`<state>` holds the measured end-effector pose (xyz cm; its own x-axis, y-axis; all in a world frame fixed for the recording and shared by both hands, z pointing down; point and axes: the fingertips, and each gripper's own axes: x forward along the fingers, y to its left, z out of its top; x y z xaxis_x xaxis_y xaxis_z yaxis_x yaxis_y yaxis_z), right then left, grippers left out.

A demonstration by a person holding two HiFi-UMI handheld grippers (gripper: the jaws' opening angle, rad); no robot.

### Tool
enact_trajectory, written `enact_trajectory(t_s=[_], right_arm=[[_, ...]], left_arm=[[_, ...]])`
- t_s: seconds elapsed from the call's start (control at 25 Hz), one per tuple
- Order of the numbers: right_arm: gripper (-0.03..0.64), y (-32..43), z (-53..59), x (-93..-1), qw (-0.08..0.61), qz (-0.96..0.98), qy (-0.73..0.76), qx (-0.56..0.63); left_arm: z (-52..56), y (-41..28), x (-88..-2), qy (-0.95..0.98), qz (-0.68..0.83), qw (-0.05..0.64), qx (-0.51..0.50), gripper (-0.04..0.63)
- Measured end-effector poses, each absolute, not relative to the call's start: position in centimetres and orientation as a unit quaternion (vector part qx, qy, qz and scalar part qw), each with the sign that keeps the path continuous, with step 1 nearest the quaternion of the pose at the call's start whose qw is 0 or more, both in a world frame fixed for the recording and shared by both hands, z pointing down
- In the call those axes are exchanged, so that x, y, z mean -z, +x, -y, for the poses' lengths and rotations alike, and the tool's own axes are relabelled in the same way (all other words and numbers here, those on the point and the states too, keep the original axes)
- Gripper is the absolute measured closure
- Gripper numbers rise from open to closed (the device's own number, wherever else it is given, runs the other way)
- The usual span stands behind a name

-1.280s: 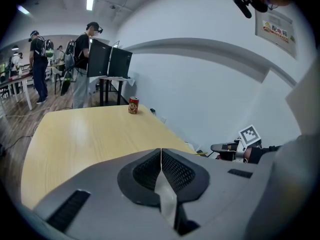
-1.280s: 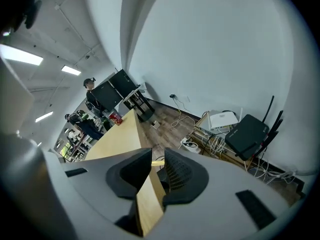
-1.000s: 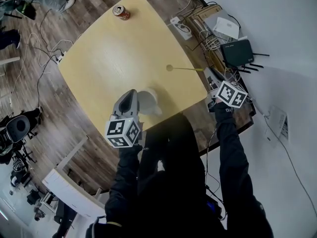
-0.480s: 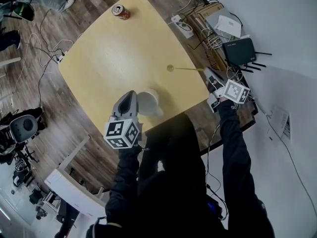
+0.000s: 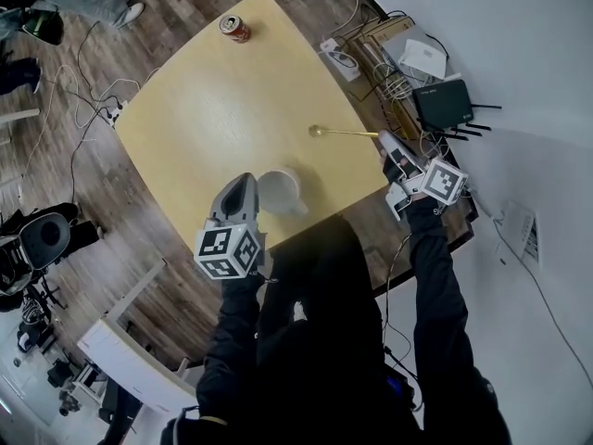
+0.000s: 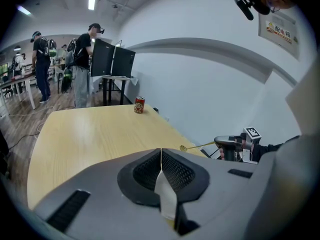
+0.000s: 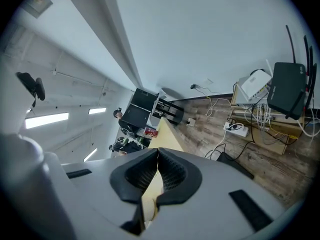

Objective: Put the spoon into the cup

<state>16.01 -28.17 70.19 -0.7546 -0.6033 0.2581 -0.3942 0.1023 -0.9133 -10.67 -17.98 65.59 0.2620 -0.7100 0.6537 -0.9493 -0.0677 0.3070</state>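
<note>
The spoon, right of the cup, is pinched by its handle in the right gripper, whose jaws have just been closing. The cup's wall is clamped by the left gripper. Judged next: the spoon is to be carried over the cup's mouth.

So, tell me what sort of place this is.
Probably a shared office or lab: dark monitors on desks, people standing nearby, a router among tangled cables by the wall, an office chair.

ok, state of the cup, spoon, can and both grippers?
cup: upright, no spoon in it.
spoon: outside the cup, handle end gripped.
can: upright, far corner of table.
left gripper: shut on cup.
right gripper: jaws just closed, shut on spoon.
</note>
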Motion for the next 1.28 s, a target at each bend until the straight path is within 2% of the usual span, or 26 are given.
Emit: enact_trajectory(t_s=[0.16, 0.36, 0.68, 1.0, 1.12, 1.28], right_arm=[[0.593, 14.5, 27.6, -67.0, 0.11, -0.752, -0.318, 0.567], [0.593, 10.3, 24.8, -63.1, 0.084, -0.782, -0.262, 0.56], [0.592, 5.0, 20.5, -62.5, -0.048, -0.821, -0.232, 0.519], [0.592, 1.5, 18.3, -64.7, -0.164, -0.837, -0.273, 0.445], [0.592, 0.4, 17.8, -65.4, -0.191, -0.836, -0.286, 0.427], [0.592, 0.1, 17.7, -66.1, -0.192, -0.83, -0.302, 0.429]], left_arm=[[17.1, -11.5, -65.3, 0.707, 0.591, 0.354, -0.163, 0.56], [15.8, -12.6, -65.1, 0.701, 0.599, 0.356, -0.155, 0.56], [13.6, -13.9, -65.2, 0.694, 0.603, 0.365, -0.149, 0.56], [11.2, -14.6, -65.7, 0.689, 0.604, 0.372, -0.148, 0.56], [10.4, -14.9, -65.7, 0.687, 0.606, 0.373, -0.147, 0.56], [9.5, -15.1, -65.4, 0.687, 0.608, 0.372, -0.142, 0.559]])
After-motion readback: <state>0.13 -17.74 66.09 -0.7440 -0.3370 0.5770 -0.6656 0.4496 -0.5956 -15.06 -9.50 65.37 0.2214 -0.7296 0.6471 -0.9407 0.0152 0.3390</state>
